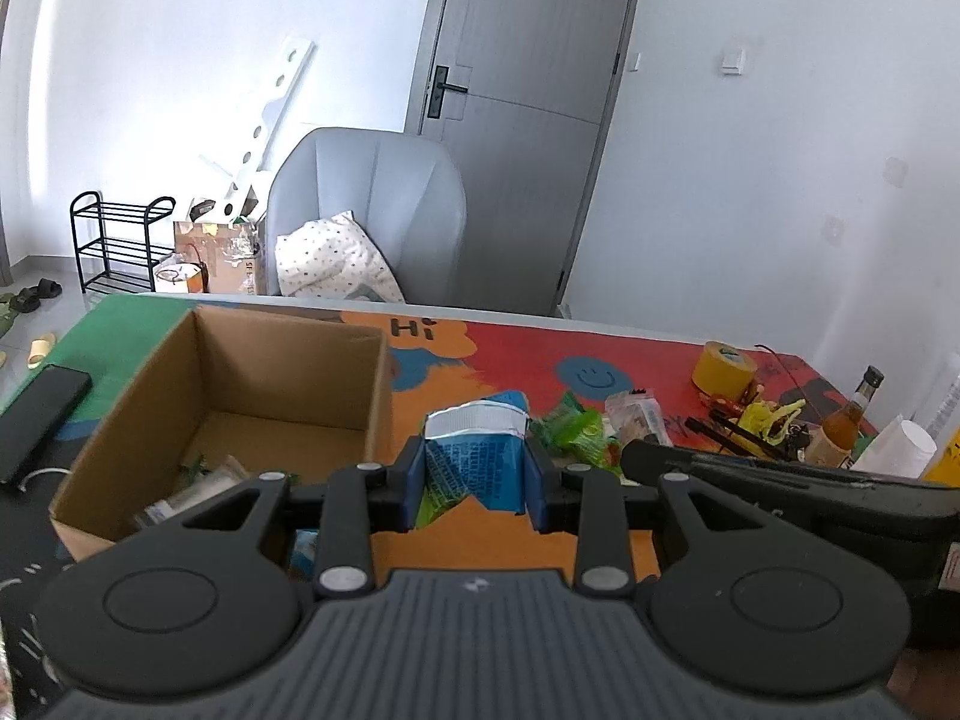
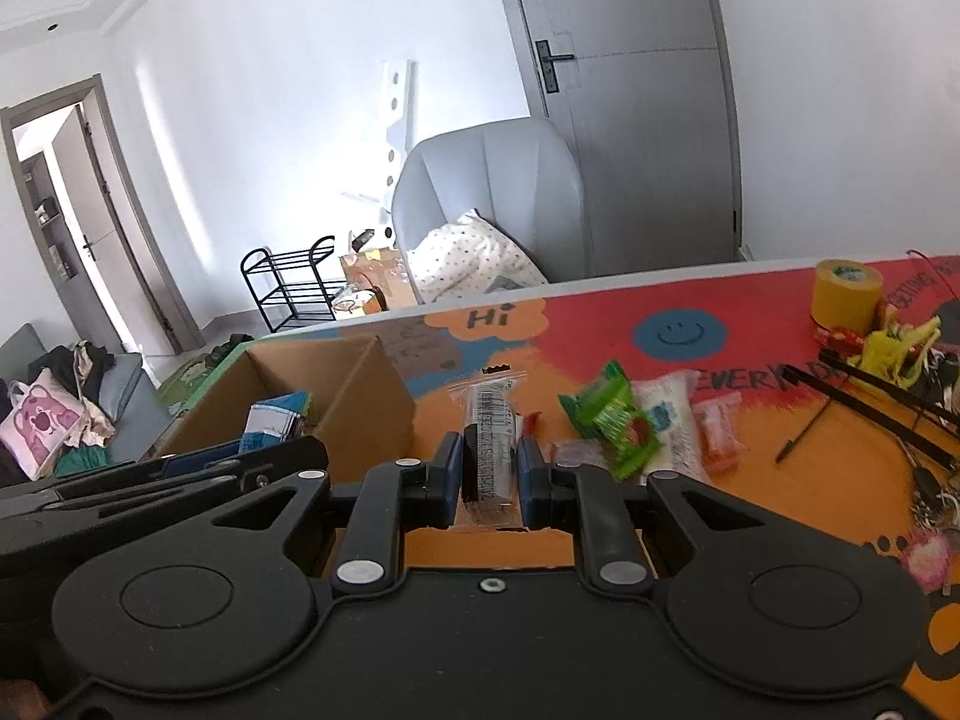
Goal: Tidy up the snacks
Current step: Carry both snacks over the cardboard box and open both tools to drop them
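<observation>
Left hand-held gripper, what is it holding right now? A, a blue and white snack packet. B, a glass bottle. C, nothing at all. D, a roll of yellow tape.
A: in the left wrist view the left hand-held gripper has its blue pads closed on a blue and white snack packet, just right of the cardboard box.

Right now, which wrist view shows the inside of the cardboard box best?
The left wrist view: it looks down into the cardboard box, showing its floor and a few packets there. The right wrist view shows mostly the box's outer wall and rim, with the left gripper blocking its opening.
</observation>
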A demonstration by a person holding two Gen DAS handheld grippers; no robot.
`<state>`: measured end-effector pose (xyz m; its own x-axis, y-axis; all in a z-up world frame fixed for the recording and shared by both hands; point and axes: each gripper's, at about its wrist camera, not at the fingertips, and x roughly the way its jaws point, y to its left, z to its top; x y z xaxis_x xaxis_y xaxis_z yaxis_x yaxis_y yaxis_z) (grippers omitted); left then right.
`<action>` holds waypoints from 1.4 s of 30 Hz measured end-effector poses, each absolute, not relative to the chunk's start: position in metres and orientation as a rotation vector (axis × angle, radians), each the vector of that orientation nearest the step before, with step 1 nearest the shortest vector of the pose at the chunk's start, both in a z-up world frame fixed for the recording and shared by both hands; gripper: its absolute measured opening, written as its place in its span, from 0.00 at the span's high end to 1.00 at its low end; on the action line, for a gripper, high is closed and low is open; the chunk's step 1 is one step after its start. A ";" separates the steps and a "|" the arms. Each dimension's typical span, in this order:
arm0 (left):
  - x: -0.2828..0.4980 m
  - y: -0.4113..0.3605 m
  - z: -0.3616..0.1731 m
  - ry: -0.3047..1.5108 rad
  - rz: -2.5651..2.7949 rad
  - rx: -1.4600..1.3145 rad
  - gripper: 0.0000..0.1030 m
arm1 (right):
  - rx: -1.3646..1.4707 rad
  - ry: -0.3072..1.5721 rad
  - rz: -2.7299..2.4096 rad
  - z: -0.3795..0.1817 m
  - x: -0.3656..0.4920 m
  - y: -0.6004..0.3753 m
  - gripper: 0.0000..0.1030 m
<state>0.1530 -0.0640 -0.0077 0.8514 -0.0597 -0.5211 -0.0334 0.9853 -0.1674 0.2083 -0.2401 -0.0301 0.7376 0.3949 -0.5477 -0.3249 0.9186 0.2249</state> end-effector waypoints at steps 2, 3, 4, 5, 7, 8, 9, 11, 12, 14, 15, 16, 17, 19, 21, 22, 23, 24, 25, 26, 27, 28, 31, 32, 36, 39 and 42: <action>0.154 -0.058 -0.007 0.559 -0.013 -0.169 0.69 | 0.120 0.623 0.397 -0.028 0.208 -0.235 0.83; 0.154 -0.055 -0.006 0.562 -0.013 -0.170 0.69 | 0.121 0.623 0.398 -0.027 0.208 -0.232 0.83; 0.153 -0.051 -0.005 0.562 -0.013 -0.171 0.69 | 0.120 0.623 0.398 -0.026 0.209 -0.229 0.83; 0.153 -0.047 -0.004 0.560 -0.012 -0.171 0.69 | 0.119 0.622 0.399 -0.026 0.209 -0.226 0.83; 0.152 -0.040 -0.001 0.553 -0.005 -0.171 0.69 | 0.118 0.622 0.401 -0.025 0.209 -0.220 0.83; 0.152 -0.036 0.000 0.551 0.001 -0.174 0.69 | 0.116 0.622 0.403 -0.025 0.210 -0.217 0.83; 0.152 -0.031 0.001 0.549 0.006 -0.177 0.69 | 0.113 0.623 0.406 -0.024 0.209 -0.214 0.83; 0.153 -0.023 0.002 0.549 0.015 -0.183 0.69 | 0.108 0.625 0.410 -0.024 0.210 -0.207 0.83; 0.153 -0.018 0.002 0.550 0.020 -0.187 0.69 | 0.107 0.626 0.413 -0.024 0.210 -0.203 0.83; 0.155 -0.010 0.002 0.552 0.031 -0.190 0.69 | 0.104 0.628 0.419 -0.025 0.211 -0.196 0.83; 0.156 -0.005 0.002 0.554 0.036 -0.192 0.69 | 0.104 0.628 0.421 -0.025 0.212 -0.193 0.83; 0.156 -0.001 0.003 0.554 0.042 -0.193 0.69 | 0.104 0.628 0.425 -0.025 0.213 -0.189 0.83; 0.157 0.004 0.003 0.554 0.049 -0.195 0.69 | 0.103 0.627 0.428 -0.024 0.212 -0.186 0.83; 0.159 0.012 0.003 0.553 0.061 -0.200 0.69 | 0.104 0.625 0.435 -0.024 0.214 -0.179 0.83; 0.161 0.020 0.003 0.552 0.077 -0.204 0.69 | 0.106 0.624 0.443 -0.024 0.217 -0.174 0.83; 0.162 0.025 0.002 0.555 0.085 -0.208 0.69 | 0.106 0.624 0.449 -0.024 0.218 -0.171 0.83; 0.163 0.029 0.001 0.559 0.089 -0.213 0.69 | 0.106 0.624 0.452 -0.025 0.219 -0.168 0.83; 0.165 0.033 0.000 0.562 0.095 -0.217 0.69 | 0.105 0.626 0.456 -0.025 0.220 -0.165 0.83; 0.167 0.037 -0.001 0.565 0.103 -0.219 0.69 | 0.104 0.629 0.461 -0.026 0.221 -0.162 0.83; 0.168 0.041 -0.002 0.568 0.109 -0.222 0.69 | 0.102 0.633 0.465 -0.027 0.223 -0.159 0.83; 0.170 0.044 -0.003 0.571 0.114 -0.227 0.69 | 0.101 0.635 0.469 -0.028 0.224 -0.157 0.83; 0.172 0.047 -0.004 0.572 0.119 -0.232 0.68 | 0.099 0.638 0.475 -0.029 0.225 -0.154 0.83; 0.177 0.054 -0.006 0.579 0.129 -0.244 0.67 | 0.091 0.641 0.487 -0.029 0.227 -0.147 0.83; 0.178 0.057 -0.007 0.583 0.131 -0.250 0.66 | 0.089 0.643 0.491 -0.029 0.228 -0.144 0.83; 0.179 0.063 -0.008 0.581 0.163 -0.263 0.54 | 0.084 0.647 0.511 -0.030 0.231 -0.137 0.83; 0.177 0.065 -0.008 0.580 0.166 -0.268 0.45 | 0.081 0.652 0.524 -0.030 0.232 -0.132 0.83; 0.173 0.068 -0.008 0.578 0.182 -0.279 0.42 | 0.082 0.655 0.540 -0.030 0.233 -0.127 0.83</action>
